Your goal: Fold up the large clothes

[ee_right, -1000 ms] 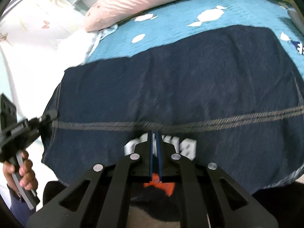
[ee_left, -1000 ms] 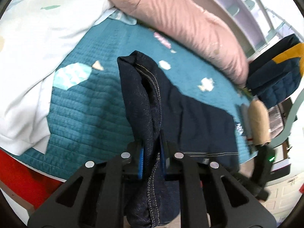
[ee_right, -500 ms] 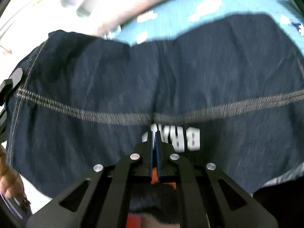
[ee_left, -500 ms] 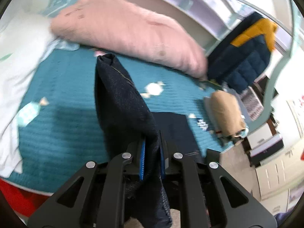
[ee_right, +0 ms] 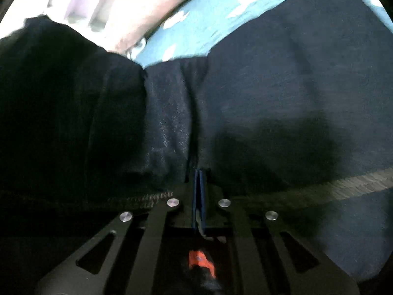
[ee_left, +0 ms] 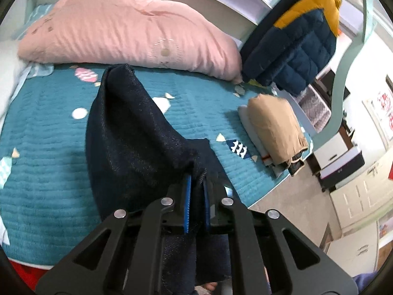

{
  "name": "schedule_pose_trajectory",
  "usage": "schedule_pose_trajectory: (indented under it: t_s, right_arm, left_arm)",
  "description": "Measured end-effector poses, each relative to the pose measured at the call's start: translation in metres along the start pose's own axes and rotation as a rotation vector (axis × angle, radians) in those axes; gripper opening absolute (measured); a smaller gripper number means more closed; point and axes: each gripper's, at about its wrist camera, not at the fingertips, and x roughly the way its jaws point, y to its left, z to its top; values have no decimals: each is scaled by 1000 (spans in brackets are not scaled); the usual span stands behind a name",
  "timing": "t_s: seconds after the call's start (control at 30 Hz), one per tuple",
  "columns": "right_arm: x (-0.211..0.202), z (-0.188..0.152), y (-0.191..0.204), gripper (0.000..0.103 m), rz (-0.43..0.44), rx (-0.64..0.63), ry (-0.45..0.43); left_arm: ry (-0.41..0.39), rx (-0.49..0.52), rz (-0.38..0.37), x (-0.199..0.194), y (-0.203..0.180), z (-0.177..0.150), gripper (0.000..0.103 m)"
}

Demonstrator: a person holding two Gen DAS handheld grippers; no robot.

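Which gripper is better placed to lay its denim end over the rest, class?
Left, probably: the left gripper is closing on a raised fold of the jeans; the right gripper pins them low.

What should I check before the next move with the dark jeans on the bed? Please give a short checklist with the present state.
1. Left gripper has the jeans between its pads, jaws closing: ok.
2. Right gripper pinches the denim: ok.
3. Teal bed cover free where the fold lands: ok.
4. Beige folded pile apart from the jeans: ok.
5. Edges aligned: cannot tell.
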Motion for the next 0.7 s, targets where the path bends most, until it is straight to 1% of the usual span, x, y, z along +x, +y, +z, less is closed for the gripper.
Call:
schedule_pose_trajectory:
  t_s: [0.13, 0.2, 0.27, 0.3, 0.33, 0.4, 0.43, 0.47, 0.5, 0.6, 0.63, 0.7]
  right_arm:
    - [-55, -14, 3, 7, 73, -16, -101]
    - [-65, -12, 4, 7, 78, -16, -94]
    - [-71, -8, -3, 3, 93, 16, -106]
    - [-76, -7, -8, 3, 86, 27, -119]
    - [-88, -5, -16, 3, 75, 36, -147]
    - [-109, 2, -37, 3, 97, 96, -193]
    - [-115, 7, -44, 3, 93, 110, -203]
    - [-122, 11, -53, 3, 76, 110, -214]
    - [-127, 16, -61, 3, 43, 111, -225]
    - [-139, 22, -89, 4, -9, 150, -233]
    - [-143, 21, -96, 4, -31, 149, -233]
    - [-148, 23, -103, 4, -69, 152, -243]
  left_arm:
    - [26, -14, -23, 25, -12, -2, 8]
    - [41, -17, -48, 40, -25, -3, 8]
    - [62, -12, -49, 55, -39, -3, 8]
    - [72, -3, -50, 63, -47, -2, 8]
    - [84, 5, -56, 74, -56, -1, 8]
    - [108, -8, -73, 94, -68, 1, 8]
    - [119, -11, -76, 103, -73, 2, 8]
    - [146, 2, -72, 120, -83, 2, 8]
    - [167, 14, -67, 134, -90, 0, 8]
    - [208, 61, -32, 169, -111, -6, 8]
    - [224, 60, -30, 180, -115, -8, 8]
    - [259, 24, -35, 198, -115, -9, 8]
